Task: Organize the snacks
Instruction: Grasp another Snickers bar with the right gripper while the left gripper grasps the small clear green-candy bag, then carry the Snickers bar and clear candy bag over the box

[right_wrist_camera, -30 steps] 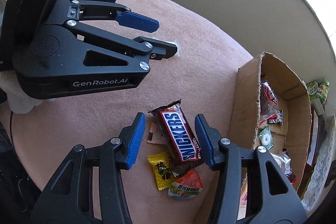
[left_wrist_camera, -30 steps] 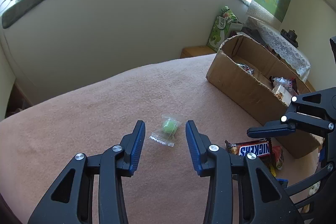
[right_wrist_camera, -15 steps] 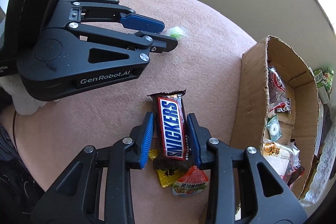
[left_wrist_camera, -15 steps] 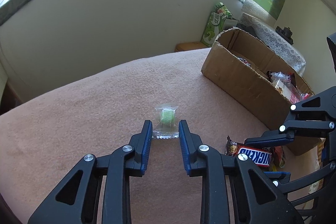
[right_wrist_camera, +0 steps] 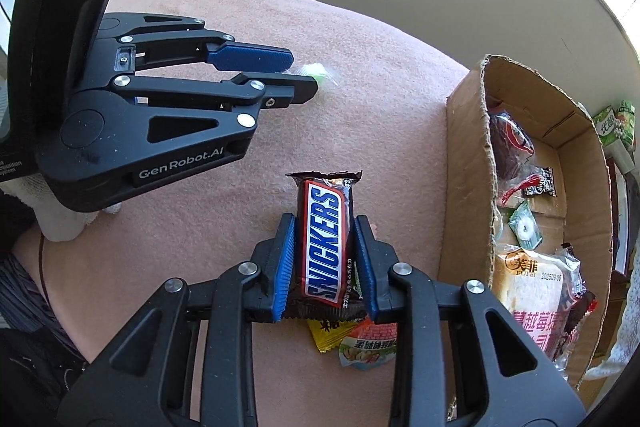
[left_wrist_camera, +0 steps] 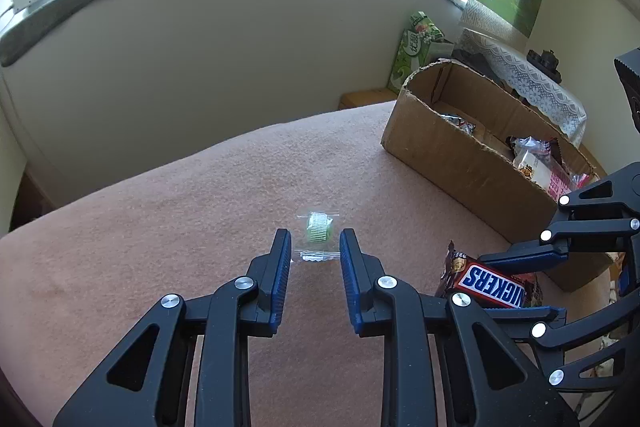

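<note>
Surface (left_wrist_camera: 168,227): pink blanket-like cover filling the middle and lower frame in both views.

Cardboard box (right_wrist_camera: 464,155): open-topped, right side of the right wrist view; already holds several wrapped snacks.

Right gripper (right_wrist_camera: 325,259): lower centre of the right wrist view. Jaws closing, the Snickers bar (right_wrist_camera: 325,243) between them, blue pads against its two long sides. The bar lies over a yellow packet (right_wrist_camera: 326,331) and an orange-and-green packet (right_wrist_camera: 370,347), just beside the box wall.

Left gripper (left_wrist_camera: 315,259): lower centre of the left wrist view. Jaws narrowed to a small gap and bracketing the near edge of the clear-wrapped green candy (left_wrist_camera: 318,233); whether the pads press on the wrapper cannot be told.

Step in hand, as judged: both pick-ups at the grasping stage, nothing lifted yet.

Next move, as judged: firm up each hold, lift, carry right over the box rim, release. The thin candy wrapper may slip free; the packets under the bar may shift.
</note>
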Demonstrator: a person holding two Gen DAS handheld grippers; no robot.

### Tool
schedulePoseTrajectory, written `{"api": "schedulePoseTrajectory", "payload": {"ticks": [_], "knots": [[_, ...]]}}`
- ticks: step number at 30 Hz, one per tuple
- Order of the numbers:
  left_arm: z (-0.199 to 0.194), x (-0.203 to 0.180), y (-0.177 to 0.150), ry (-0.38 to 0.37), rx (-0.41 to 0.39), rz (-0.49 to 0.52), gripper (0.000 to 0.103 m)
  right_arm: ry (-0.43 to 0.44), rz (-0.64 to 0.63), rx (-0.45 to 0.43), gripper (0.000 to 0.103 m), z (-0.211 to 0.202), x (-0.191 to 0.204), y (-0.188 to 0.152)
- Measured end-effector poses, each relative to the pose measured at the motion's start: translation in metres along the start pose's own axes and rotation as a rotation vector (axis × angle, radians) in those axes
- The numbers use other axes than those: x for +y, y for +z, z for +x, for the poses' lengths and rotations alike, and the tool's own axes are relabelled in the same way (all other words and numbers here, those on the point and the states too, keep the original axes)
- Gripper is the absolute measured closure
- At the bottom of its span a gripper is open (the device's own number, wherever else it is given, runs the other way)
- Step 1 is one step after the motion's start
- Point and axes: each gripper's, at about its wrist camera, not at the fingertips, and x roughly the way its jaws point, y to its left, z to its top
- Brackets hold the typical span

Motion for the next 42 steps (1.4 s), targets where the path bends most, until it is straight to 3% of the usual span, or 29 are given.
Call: {"api": "schedulePoseTrajectory", "payload": {"ticks": [12, 22, 32, 42], "knots": [[-0.028, 0.0, 0.008, -0.009, -0.062, -0.046, 0.08, 0.034, 0.085, -0.136, 0.073, -0.061, -0.041, -0.016], [-0.049, -0.032, 0.029, -0.054, -0.127, -0.008, 0.08, -0.034, 0.155, -0.194, 0.073, -0.101, -0.078, -0.021], [-0.035, -0.084, 0.045, -0.121, -0.135, 0.048, 0.08, -0.128, 0.251, -0.204, 0.073, -0.097, -0.127, -0.028], [-0.026, -0.129, 0.044, -0.163, -0.123, 0.101, 0.08, -0.141, 0.344, -0.209, 0.073, -0.083, -0.17, -0.032]]}}
